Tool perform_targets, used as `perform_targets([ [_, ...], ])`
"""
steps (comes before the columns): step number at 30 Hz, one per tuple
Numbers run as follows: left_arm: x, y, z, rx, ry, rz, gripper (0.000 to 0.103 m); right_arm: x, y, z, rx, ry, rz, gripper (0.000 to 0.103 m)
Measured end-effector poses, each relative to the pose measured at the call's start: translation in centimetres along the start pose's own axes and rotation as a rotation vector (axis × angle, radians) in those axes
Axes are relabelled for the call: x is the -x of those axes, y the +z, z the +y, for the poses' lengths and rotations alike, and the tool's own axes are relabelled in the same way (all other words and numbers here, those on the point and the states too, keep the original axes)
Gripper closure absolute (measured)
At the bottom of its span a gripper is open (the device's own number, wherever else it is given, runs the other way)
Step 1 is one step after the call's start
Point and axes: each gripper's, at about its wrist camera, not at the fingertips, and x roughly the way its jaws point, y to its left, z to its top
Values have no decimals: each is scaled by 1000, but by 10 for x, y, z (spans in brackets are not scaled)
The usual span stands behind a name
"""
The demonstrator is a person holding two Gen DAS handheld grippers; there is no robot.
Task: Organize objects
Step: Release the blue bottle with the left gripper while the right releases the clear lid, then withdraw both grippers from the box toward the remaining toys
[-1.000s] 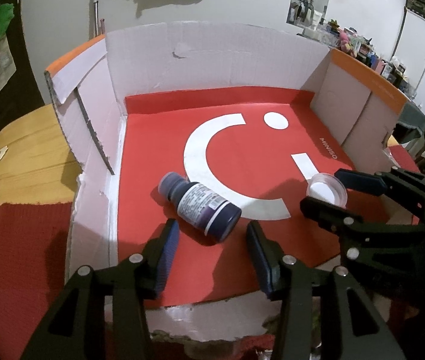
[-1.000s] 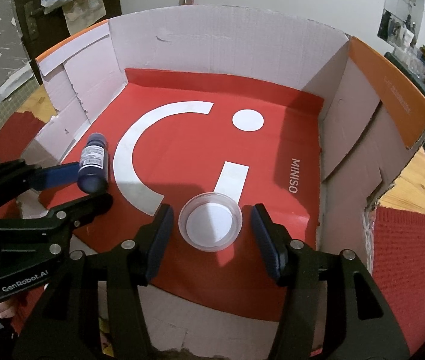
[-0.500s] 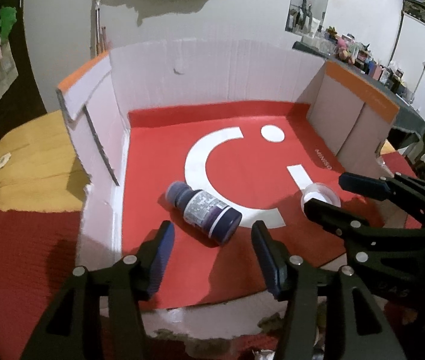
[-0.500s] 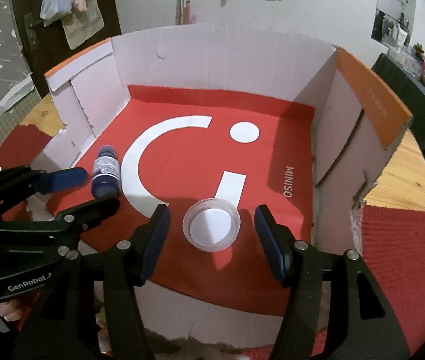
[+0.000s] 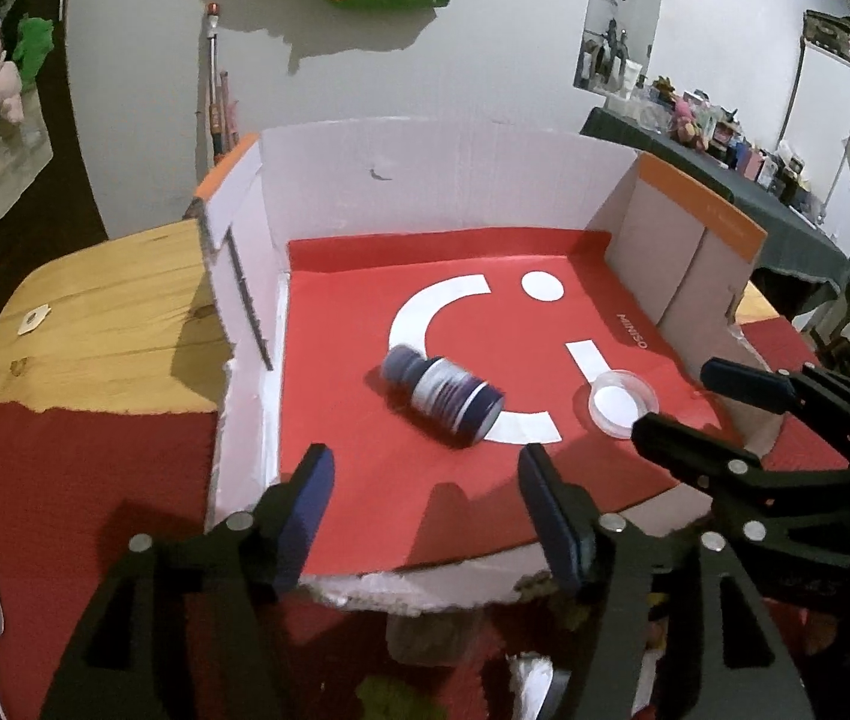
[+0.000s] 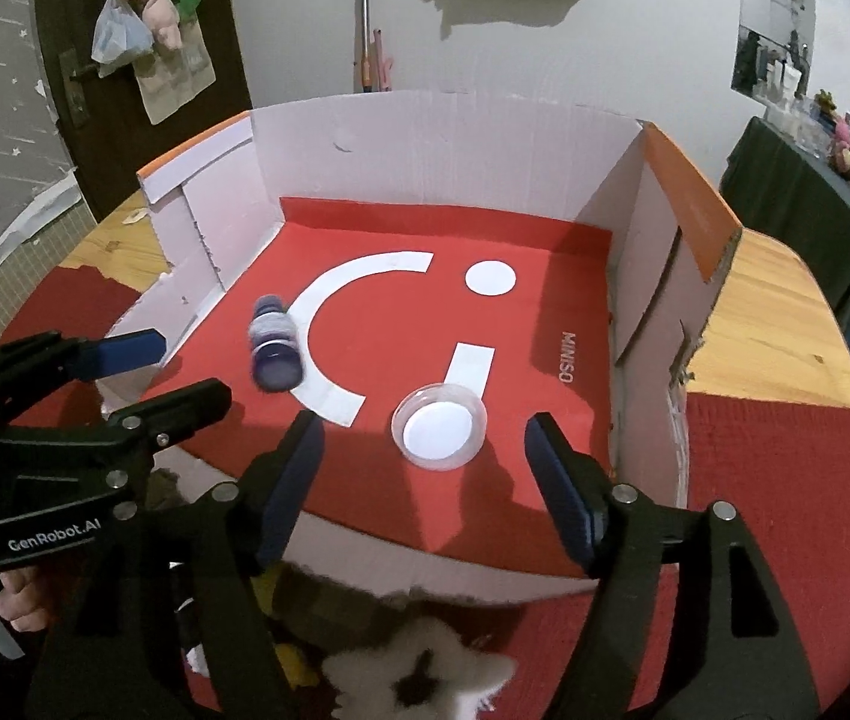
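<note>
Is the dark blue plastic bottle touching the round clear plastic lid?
Apart. The right wrist view shows red box floor between the dark blue plastic bottle and the round clear plastic lid.

A wooden table [image 6: 766, 300] carries red cloth [image 6: 784, 480] and a cardboard box [image 6: 454, 150].

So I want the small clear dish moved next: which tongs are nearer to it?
Right. The right tongs sit open just short of the dish, which lies straight ahead. The left tongs face the bottle, off to the dish's left.
</note>
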Motion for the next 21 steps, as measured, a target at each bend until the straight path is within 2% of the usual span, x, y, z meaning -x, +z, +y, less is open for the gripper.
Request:
perform_targets([
  [7, 12, -9, 2, 17, 2, -18, 24, 13, -7, 0, -15, 5, -22, 23],
  [11, 20, -14, 2, 18, 2, -30, 18, 20, -10, 3, -14, 6, -31, 21],
  [19, 29, -23, -2, 1, 10, -47, 12, 36, -16, 4, -23, 4, -64, 8],
  [21, 32, -25, -3, -1, 9, -51, 10, 39, -17, 4, -26, 5, -69, 7],
])
